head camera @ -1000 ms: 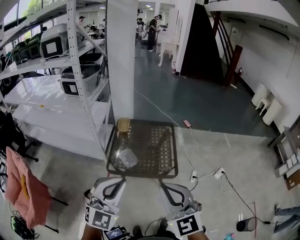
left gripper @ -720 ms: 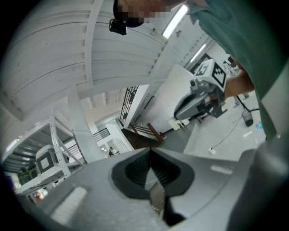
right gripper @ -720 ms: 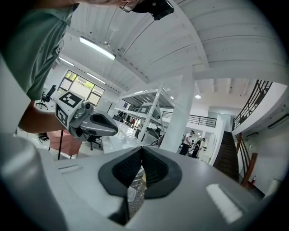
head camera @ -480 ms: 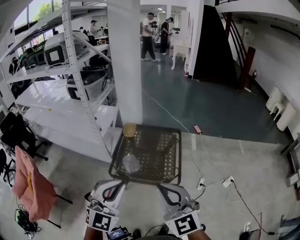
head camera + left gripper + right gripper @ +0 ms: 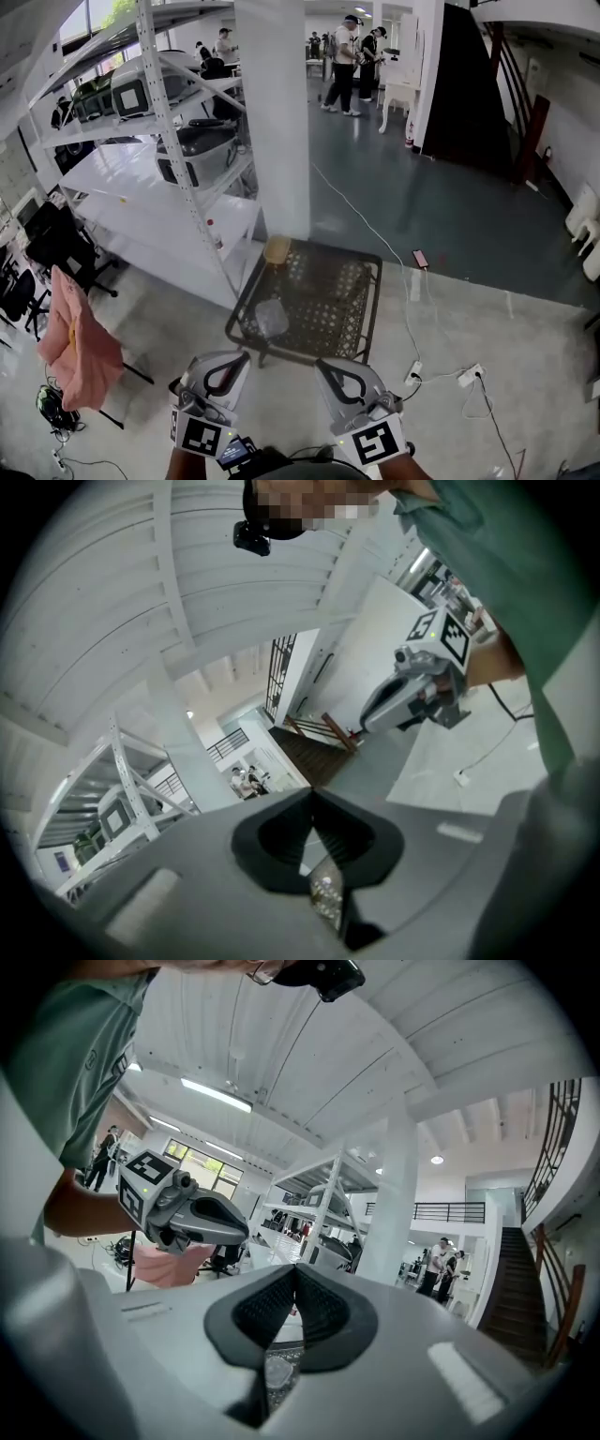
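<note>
Ahead, clear container (image 5: pixel 272 317) on table (image 5: pixel 330 314), beyond closed left tongs (image 5: pixel 242 357), right tongs (image 5: pixel 323 365)

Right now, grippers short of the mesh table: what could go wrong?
Left gripper and right gripper both have jaws together; they would likely shove the clear container, not grasp it.
It sits near the table's left edge; a nudge may push it off.
Cable on the floor right of the table: trip hazard.
</note>
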Motion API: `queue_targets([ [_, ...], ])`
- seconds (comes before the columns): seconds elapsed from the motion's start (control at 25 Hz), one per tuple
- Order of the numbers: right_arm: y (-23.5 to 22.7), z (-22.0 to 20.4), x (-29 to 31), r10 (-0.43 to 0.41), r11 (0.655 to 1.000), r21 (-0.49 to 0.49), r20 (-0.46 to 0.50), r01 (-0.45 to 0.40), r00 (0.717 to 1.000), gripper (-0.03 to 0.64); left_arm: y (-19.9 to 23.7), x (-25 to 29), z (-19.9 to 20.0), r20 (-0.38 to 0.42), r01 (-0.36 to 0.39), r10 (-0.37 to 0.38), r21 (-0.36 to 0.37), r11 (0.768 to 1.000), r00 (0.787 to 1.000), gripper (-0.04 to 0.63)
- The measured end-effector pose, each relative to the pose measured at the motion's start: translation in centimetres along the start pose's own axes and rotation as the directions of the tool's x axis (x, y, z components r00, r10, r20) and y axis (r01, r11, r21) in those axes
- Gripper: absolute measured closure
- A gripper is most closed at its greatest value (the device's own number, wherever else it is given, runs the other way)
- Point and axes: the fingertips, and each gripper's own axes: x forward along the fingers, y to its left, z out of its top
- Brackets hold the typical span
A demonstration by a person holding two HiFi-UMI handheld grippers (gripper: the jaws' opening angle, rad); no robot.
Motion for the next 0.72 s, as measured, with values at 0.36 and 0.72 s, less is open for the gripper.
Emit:
queue_targets([
  [0.36, -1.6, -1.6, 2.1, 0.03, 0.999, 0.042, -0.01, -0.03, 0.999, 0.611, 0.9, 2.9, -2.5, -0.046, -0.009, 0.007, -0.049, 0.999, 0.999, 0.592],
  [0.72, -2.7, -2.2, 9.6, -0.037, 0.999, 0.029, -0.103, 0.04, 0.994, 0.611, 6.9, 5.1, -8.4, -0.007, 0.059, -0.06, -0.037, 0.998, 0.998, 0.592],
])
